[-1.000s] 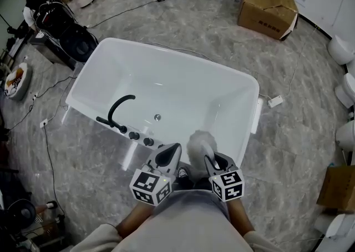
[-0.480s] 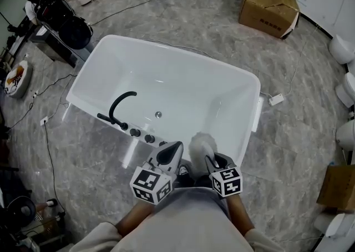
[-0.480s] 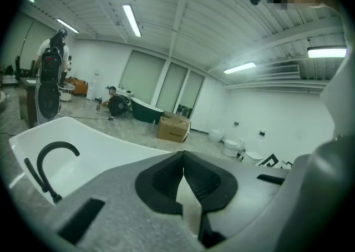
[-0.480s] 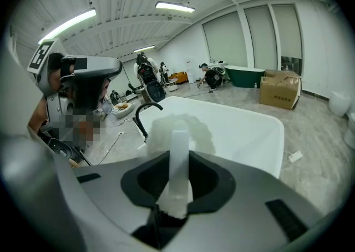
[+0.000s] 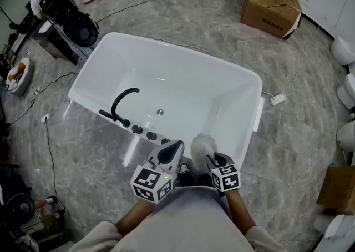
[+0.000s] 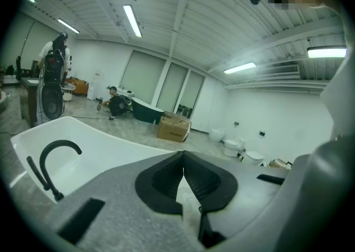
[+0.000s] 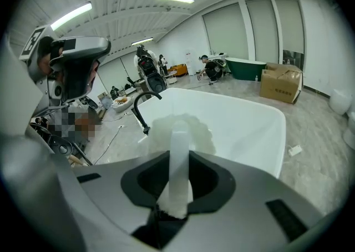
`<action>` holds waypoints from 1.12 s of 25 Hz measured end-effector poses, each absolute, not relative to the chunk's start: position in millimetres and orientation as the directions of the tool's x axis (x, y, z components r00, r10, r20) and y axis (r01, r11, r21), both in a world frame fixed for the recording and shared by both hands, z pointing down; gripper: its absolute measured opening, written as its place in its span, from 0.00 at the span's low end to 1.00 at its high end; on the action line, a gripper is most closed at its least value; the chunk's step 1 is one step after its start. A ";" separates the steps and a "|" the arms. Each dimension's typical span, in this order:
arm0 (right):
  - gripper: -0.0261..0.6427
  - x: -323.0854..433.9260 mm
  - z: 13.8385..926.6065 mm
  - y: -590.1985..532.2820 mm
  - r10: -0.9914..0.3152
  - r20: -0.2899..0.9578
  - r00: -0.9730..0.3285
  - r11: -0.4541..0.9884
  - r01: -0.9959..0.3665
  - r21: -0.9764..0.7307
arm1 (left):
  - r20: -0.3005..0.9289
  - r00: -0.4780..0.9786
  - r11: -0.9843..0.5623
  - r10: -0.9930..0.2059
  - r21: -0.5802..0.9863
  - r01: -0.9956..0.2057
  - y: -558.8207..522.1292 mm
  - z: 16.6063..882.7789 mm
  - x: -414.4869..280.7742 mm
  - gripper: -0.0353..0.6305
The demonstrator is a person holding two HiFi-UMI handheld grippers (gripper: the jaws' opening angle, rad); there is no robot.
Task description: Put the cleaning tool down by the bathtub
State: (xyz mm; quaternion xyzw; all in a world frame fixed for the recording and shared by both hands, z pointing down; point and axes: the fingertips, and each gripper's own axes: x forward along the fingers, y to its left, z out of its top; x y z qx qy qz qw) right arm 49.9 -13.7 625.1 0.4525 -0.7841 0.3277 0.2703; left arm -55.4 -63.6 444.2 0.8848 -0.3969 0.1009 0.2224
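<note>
The cleaning tool has a white handle (image 7: 178,167) and a fluffy white head (image 7: 180,130). My right gripper (image 7: 178,159) is shut on that handle. In the head view the fluffy head (image 5: 202,144) hangs over the near rim of the white bathtub (image 5: 183,56), just ahead of the right gripper (image 5: 211,160). My left gripper (image 5: 175,147) hovers beside it at the same rim; its pads meet at the tips with nothing between them (image 6: 183,156). A black curved faucet (image 5: 123,102) stands on the tub's left rim.
The tub stands on a grey marble floor (image 5: 299,134). A cardboard box (image 5: 270,5) lies at the back right, with toilets (image 5: 345,51) along the right edge. A white power strip (image 5: 275,99) and cables lie by the tub's right side. Black equipment (image 5: 75,20) stands at the back left.
My right gripper has sunk a little with the cleaning tool, toward the tub's near rim. The left gripper has stayed where it was.
</note>
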 end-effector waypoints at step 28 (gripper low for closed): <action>0.15 46.6 726.6 7.5 -0.369 0.850 -0.376 0.377 -0.896 -0.233 | 0.354 0.661 -0.584 -0.662 0.308 -0.751 -48.7 449.0 -72.9 0.06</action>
